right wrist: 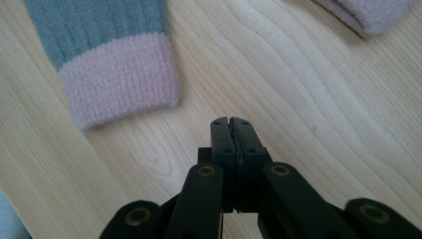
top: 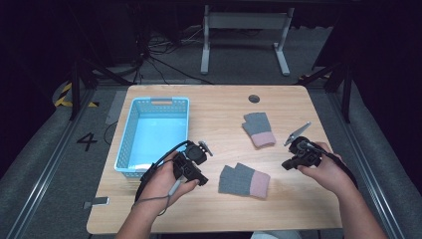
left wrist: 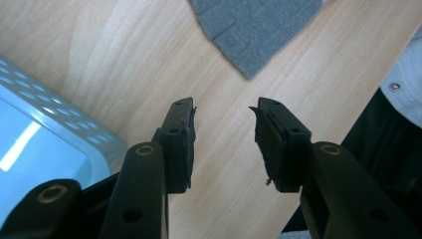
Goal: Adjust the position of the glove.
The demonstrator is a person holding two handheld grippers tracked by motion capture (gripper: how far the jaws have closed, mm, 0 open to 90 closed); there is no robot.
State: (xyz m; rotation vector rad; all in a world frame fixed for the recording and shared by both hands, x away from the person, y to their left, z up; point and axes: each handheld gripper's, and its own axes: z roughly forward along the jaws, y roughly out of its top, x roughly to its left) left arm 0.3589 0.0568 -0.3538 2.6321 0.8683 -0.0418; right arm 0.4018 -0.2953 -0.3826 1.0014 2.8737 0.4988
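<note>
I see left gripper [top: 201, 180] fingers [left wrist: 179, 144] apart, empty | right gripper [top: 285, 165] fingers [right wrist: 221, 149] pressed together, empty | near glove [top: 244, 180] on table [top: 219, 112] between them | far glove [top: 259, 129] at 1 o'clock | basket [top: 153, 103] at 10

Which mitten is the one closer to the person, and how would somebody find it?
Start at the blue basket on the wooden table. Go right, past the left tool, to the near glove. Its pink cuff points right, while the far glove lies farther back.
</note>
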